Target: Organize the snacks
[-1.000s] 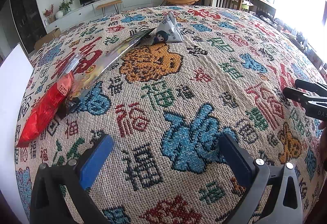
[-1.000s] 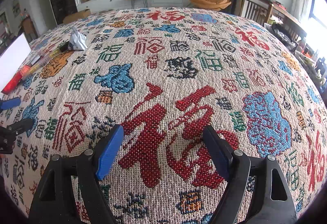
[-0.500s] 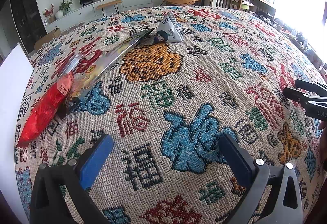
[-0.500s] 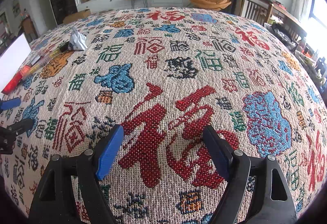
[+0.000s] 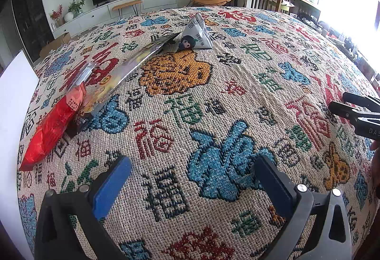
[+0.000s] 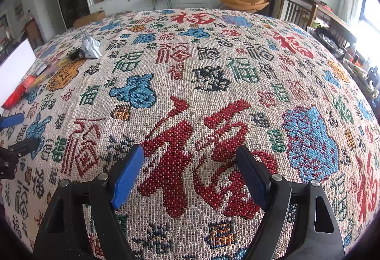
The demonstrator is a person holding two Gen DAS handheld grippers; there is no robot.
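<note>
A: In the left wrist view, where were the snacks?
B: Upper left, well apart from the wide, empty left gripper (image 5: 190, 179): red packet (image 5: 53, 127), silver packet (image 5: 133, 63), white triangular pouch (image 5: 197, 34) with unreadable print.
A: The right wrist view?
B: Far upper left; right gripper (image 6: 190, 172) wide, empty.

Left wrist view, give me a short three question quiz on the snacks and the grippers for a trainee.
1. True or false: the left gripper holds the red snack bag.
2. Which snack lies farthest from the left gripper? A) red snack bag B) long silver packet C) triangular white pouch
3. Fill in: the snacks lie on a patterned ____.

Key: 1 false, it is open over bare cloth, as is the right gripper. 2 C. 3 tablecloth.
</note>
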